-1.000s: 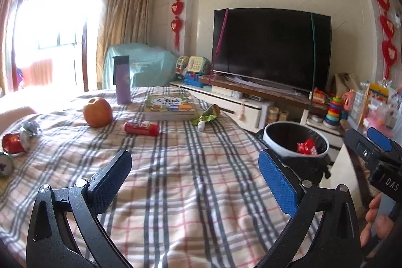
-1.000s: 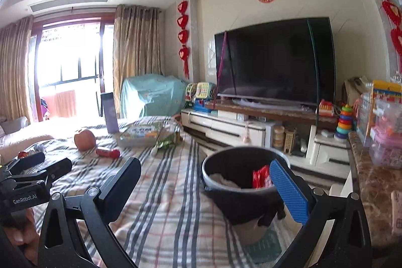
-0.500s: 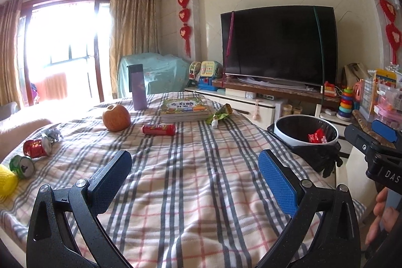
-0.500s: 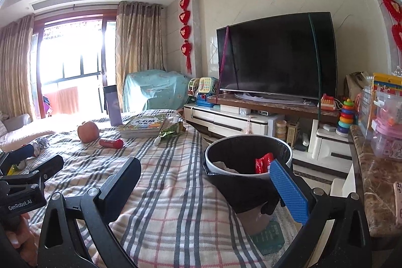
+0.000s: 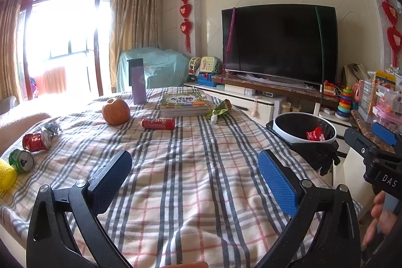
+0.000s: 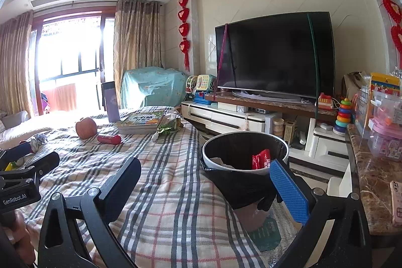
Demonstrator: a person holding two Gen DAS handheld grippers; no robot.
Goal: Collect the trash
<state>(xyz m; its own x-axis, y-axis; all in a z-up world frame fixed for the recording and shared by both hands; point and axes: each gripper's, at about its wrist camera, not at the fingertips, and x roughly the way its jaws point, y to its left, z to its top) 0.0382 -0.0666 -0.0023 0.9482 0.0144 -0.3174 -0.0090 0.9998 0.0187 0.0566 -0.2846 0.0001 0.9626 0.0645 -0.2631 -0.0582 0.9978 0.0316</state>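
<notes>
Both grippers pulled back and up vs 1 s ago: more of the plaid table [image 5: 191, 182] in frame now, crushed cans newly visible at 9 o'clock in left view, so EARLIER framing = retreat/reset, not approach. Left gripper [image 5: 194, 178] tongs wide, nothing between pads, hovering over bare cloth. Right gripper [image 6: 204, 186] also wide and empty, sitting near table edge w/ trash bin [image 6: 245, 162] at approx 1 o'clock, just beside the table. Bin already holds a red wrapper [image 6: 261, 158] plus some pale paper, so at least one drop looks done. Trash left on table: red snack tube [image 5: 158, 123] at 12 o'clock mid-table, green wrapper [image 5: 218, 111] at 1 o'clock just beside the book stack [image 5: 184, 106], red crushed can [image 5: 34, 141] and green can [image 5: 21, 160] at 9–10 o'clock near left edge, foil scrap [image 5: 52, 128] close to them, yellow thing [image 5: 6, 176] at far left, can't tell what it is. Apple [image 5: 116, 111] and purple flask [image 5: 137, 81] prob not trash, skip. Judgement: between picks, task maybe a quarter done. Next likely: left for cans (closest to it), right for tube or green wrapper since nearer the bin. Risk: cans round, may roll on soft cloth when pinched.
</notes>
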